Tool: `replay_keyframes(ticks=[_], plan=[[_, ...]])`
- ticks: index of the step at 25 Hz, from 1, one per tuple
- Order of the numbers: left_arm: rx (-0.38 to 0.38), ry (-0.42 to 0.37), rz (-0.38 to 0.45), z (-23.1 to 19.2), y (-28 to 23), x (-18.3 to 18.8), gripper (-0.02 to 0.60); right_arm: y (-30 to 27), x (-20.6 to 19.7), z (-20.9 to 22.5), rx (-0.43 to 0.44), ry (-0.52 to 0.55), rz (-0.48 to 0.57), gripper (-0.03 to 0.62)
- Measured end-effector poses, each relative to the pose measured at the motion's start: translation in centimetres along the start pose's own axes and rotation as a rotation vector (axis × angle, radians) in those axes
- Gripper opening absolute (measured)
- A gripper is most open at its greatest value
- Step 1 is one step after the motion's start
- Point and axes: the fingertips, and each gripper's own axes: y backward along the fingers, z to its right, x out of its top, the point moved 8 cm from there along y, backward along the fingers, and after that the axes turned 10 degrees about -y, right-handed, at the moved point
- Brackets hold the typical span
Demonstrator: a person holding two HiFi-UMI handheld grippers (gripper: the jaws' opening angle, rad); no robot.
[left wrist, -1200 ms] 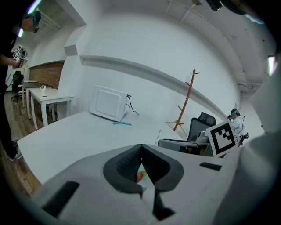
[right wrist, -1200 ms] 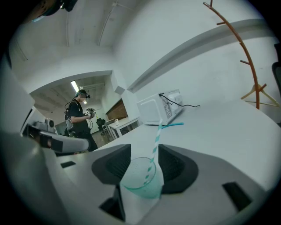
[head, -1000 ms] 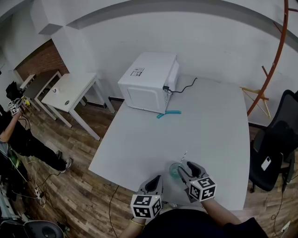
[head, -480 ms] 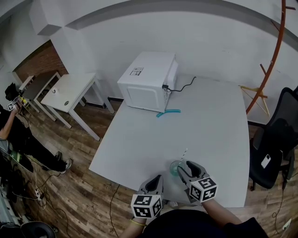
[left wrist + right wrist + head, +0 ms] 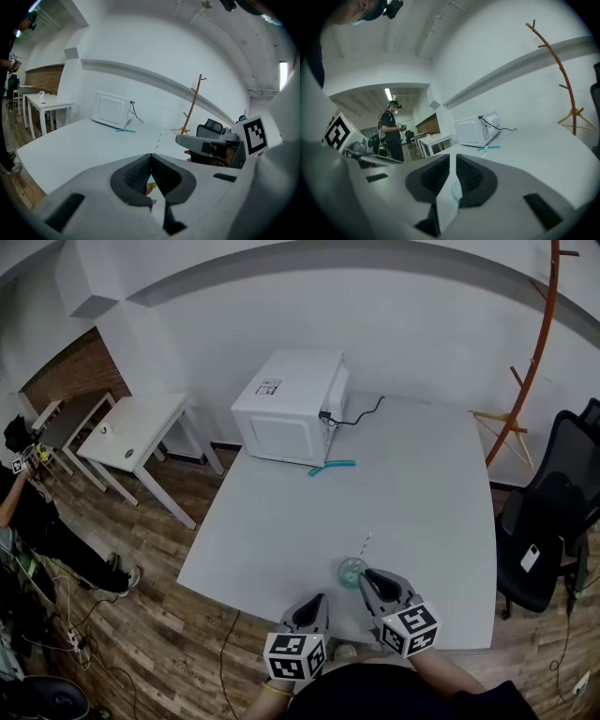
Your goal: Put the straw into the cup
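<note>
A clear greenish cup (image 5: 352, 570) stands on the grey table (image 5: 422, 484) near its front edge, with a striped straw (image 5: 365, 545) leaning in it. My right gripper (image 5: 368, 575) sits just behind the cup on my side. Its jaws are closing to a narrow gap with nothing between them. In the right gripper view the cup's rim (image 5: 455, 191) shows below the right gripper (image 5: 453, 157). My left gripper (image 5: 314, 600) hangs at the table's front edge, shut and empty. The left gripper view shows the left gripper (image 5: 151, 154) and the straw (image 5: 159, 139) beyond it.
A white microwave (image 5: 286, 407) stands at the table's far left corner, a teal item (image 5: 330, 466) lying before it. A black chair (image 5: 553, 521) and an orange coat stand (image 5: 534, 343) are on the right. A white side table (image 5: 131, 427) and a person (image 5: 28, 512) are at the left.
My right gripper has drawn back a little from the cup and its jaws have come closer together. The straw stays in the cup. The left gripper has kept still.
</note>
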Motion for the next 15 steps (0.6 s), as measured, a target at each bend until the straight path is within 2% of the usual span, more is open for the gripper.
replay_keyframes(ticks=[4,15], plan=[[-0.012,-0.002,-0.005,0.6,1.3,-0.7,0.011,1.6,-0.3,-1.3,-0.009,0.031,0.004,0.042],[-0.012,-0.017,-0.003,1.8,5.7,-1.9,0.011,5.5,-0.9,-4.9,-0.019,-0.003,0.056,0.038]])
